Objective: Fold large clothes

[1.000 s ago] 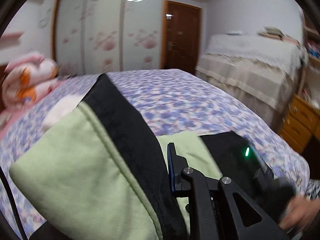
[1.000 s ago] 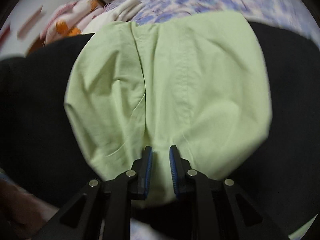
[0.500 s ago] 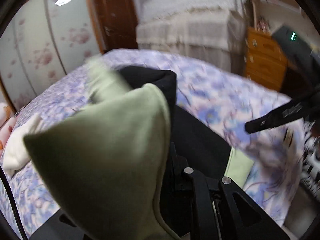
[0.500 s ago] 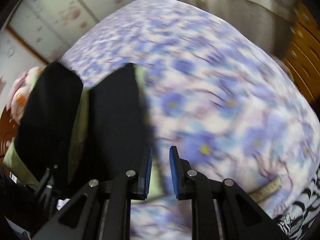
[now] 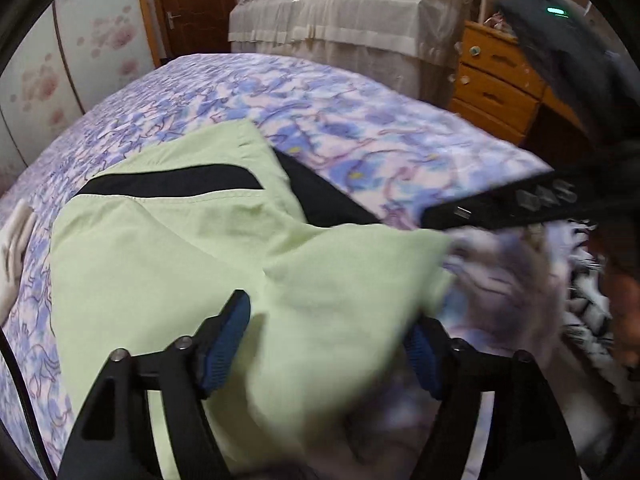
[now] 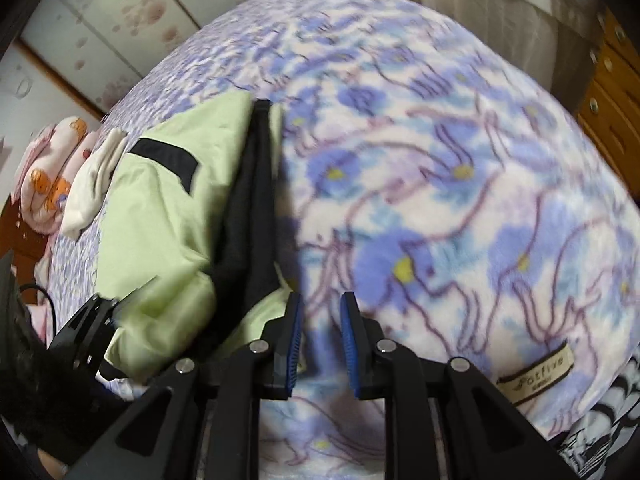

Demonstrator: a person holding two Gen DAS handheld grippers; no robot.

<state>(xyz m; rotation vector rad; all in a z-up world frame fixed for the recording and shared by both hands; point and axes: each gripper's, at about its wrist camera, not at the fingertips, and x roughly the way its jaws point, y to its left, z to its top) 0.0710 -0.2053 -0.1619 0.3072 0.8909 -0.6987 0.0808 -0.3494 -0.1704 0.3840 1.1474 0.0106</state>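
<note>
A: How do the fingers of the left gripper [image 5: 326, 346] stand?

B: Spread wide and opening, with a blurred fold of the green and black garment [image 5: 192, 248] between them; the pads do not press it.

A: And the right gripper [image 6: 320, 340]?

B: Its fingers have a narrow gap and are opening. Only the blanket shows between them; the garment's edge lies just beside the left finger.

A: Where is the garment?

B: On the bed [image 5: 360, 120], on a blue-flowered blanket [image 6: 440, 180], folded into a loose heap with a black stripe on top. A white cloth [image 6: 96, 176] and a pink bundle [image 6: 44, 168] lie beyond it.

A: The room?

B: A wardrobe with flowered doors [image 5: 80, 48], a brown door [image 5: 192, 4], a second bed under a cream cover [image 5: 348, 20] and a wooden chest of drawers [image 5: 496, 76].

A: What differs from a second ago?

B: Then both grippers pinched the lifted garment; now it lies on the bed, released.
</note>
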